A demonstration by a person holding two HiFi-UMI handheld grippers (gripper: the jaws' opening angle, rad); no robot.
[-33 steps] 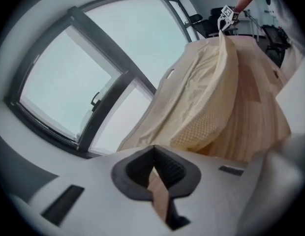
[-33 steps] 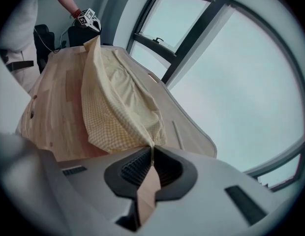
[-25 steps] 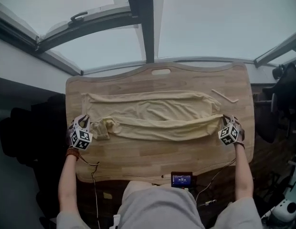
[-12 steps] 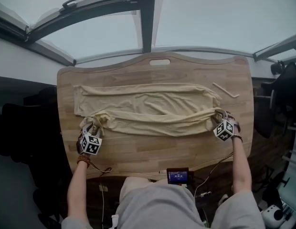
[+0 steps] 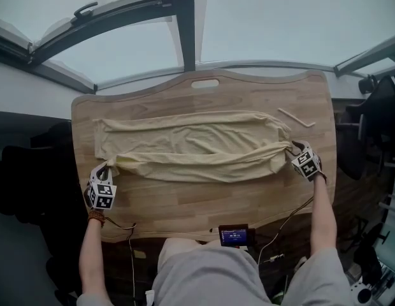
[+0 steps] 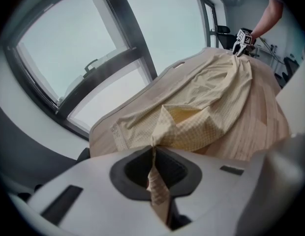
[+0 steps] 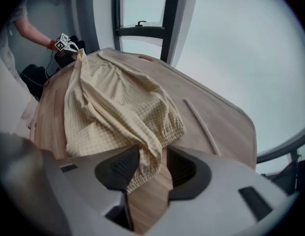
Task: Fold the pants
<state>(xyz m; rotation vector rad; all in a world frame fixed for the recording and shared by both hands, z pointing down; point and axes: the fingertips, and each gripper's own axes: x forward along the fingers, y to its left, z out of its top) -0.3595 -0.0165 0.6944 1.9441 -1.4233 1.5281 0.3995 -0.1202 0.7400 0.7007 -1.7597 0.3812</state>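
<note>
head view steeply down over table (image 5: 204,203), gripper views low at opposite ends, facing across shared pants (image 5: 197,139)

left gripper (image 5: 105,171) just closed on the pants (image 5: 191,146); right gripper (image 5: 294,148) just opened around them.

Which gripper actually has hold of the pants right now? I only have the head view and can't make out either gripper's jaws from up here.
Observer: In the left gripper view, the left gripper is shut on the pants. Its jaws have just been closing and they pinch a thin fold.
Operator: And the right one?
Observer: The right gripper view shows the right gripper open. Its jaws have just been opening, and the pants hang loose between them, unpinched.
Operator: Which part hangs there?
Observer: A gathered edge that looks elastic, bunched up just past the jaws.
</note>
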